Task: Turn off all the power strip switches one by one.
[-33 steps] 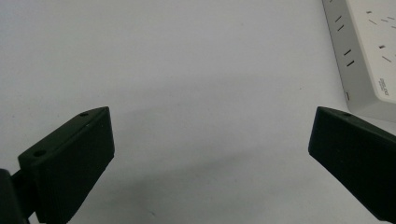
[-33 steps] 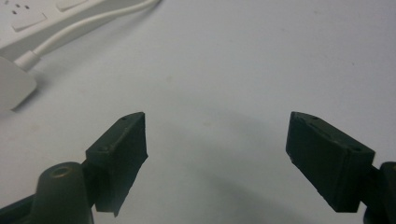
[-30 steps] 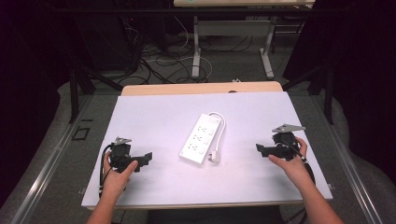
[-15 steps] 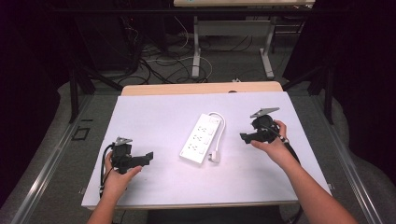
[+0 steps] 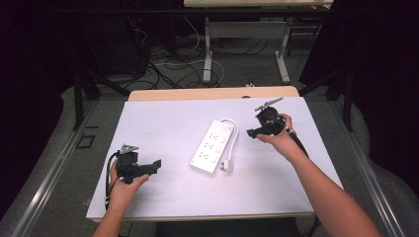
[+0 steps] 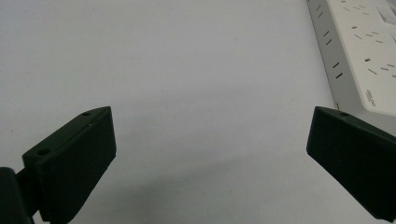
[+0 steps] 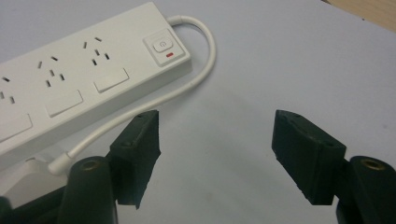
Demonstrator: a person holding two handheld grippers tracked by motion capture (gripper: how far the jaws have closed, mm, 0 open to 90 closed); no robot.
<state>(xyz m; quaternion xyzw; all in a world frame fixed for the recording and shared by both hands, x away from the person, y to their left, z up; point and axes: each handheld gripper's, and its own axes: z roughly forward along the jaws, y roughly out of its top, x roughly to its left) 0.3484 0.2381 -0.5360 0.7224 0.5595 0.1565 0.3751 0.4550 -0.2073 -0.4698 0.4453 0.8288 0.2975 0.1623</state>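
A white power strip (image 5: 213, 147) lies slantwise in the middle of the white table top (image 5: 163, 118), its short cable (image 5: 233, 132) looping down to a plug (image 5: 226, 167). My right gripper (image 5: 251, 133) hovers just right of the strip's switch end, pointing at it. In the right gripper view, the strip (image 7: 79, 88), its switch (image 7: 162, 45) and cable (image 7: 187, 84) lie ahead of my right gripper (image 7: 217, 149). Its jaws have just been closing and stand apart with nothing between them. My left gripper (image 5: 157, 163) rests open near the front left. The strip's edge (image 6: 359, 56) lies beyond my left gripper (image 6: 210, 158).
A wooden table edge (image 5: 197, 94) borders the far side of the white top. Beyond it are metal table legs (image 5: 207, 54) and loose cables (image 5: 163, 59) on the floor. Bare white surface lies to the left of the strip and along the front.
The right hand has carried its gripper from the right side of the table up and left toward the strip's switch end. The left hand has stayed where it was.
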